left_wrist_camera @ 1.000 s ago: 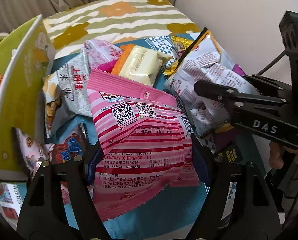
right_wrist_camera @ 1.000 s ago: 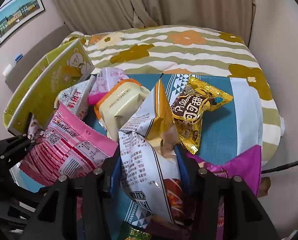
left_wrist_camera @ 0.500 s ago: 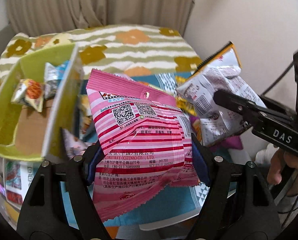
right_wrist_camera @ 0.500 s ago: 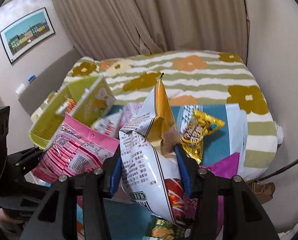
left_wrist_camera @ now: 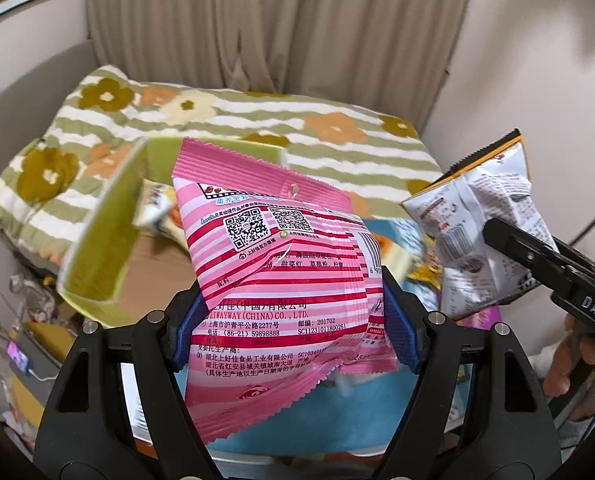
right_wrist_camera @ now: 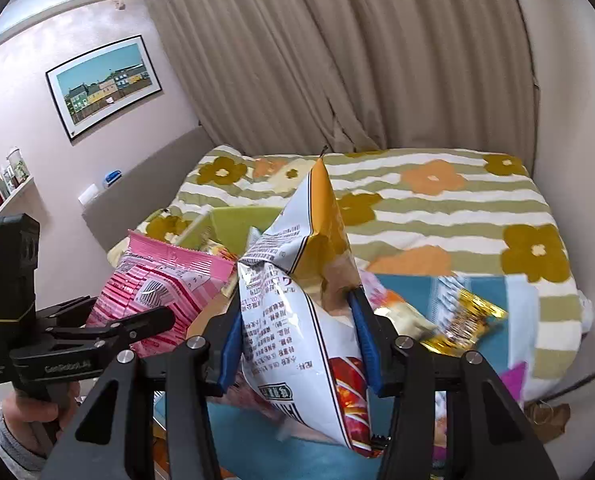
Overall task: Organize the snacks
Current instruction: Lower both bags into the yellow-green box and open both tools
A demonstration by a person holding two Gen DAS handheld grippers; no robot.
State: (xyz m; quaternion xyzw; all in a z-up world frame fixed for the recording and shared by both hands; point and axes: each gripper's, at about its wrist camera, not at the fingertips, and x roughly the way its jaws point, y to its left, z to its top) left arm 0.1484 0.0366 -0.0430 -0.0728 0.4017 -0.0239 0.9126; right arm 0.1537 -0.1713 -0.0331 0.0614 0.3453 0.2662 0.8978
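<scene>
Both bags have risen well clear of the pile since a second ago, and the green box has swung from the left edge to sit behind the pink bag.

From my left wrist: my left gripper [left_wrist_camera: 293, 322] is clenched on the pink striped bag [left_wrist_camera: 277, 276], blue pads pressing both its sides, the bag held upright in the air above the blue cloth [left_wrist_camera: 361, 412]. Behind it stands the open green box [left_wrist_camera: 109, 236], with at least one small packet [left_wrist_camera: 153, 200] inside; motion blur hides any more. My right gripper shows at the right edge, carrying its white bag. To do this step well, I judge I should carry the pink bag over the box's opening, lower it past the rim, and only then let go, so it does not catch the wall and tip out.

From my right wrist: my right gripper [right_wrist_camera: 297, 344] is grasping the white and orange bag [right_wrist_camera: 301, 320] across its middle, lifted off the cloth. One gold packet [right_wrist_camera: 469, 320] lies on the cloth to the right, apart from my fingers.

Count: two bags held, one per gripper; one box; one gold packet clearly loose, others blurred.
</scene>
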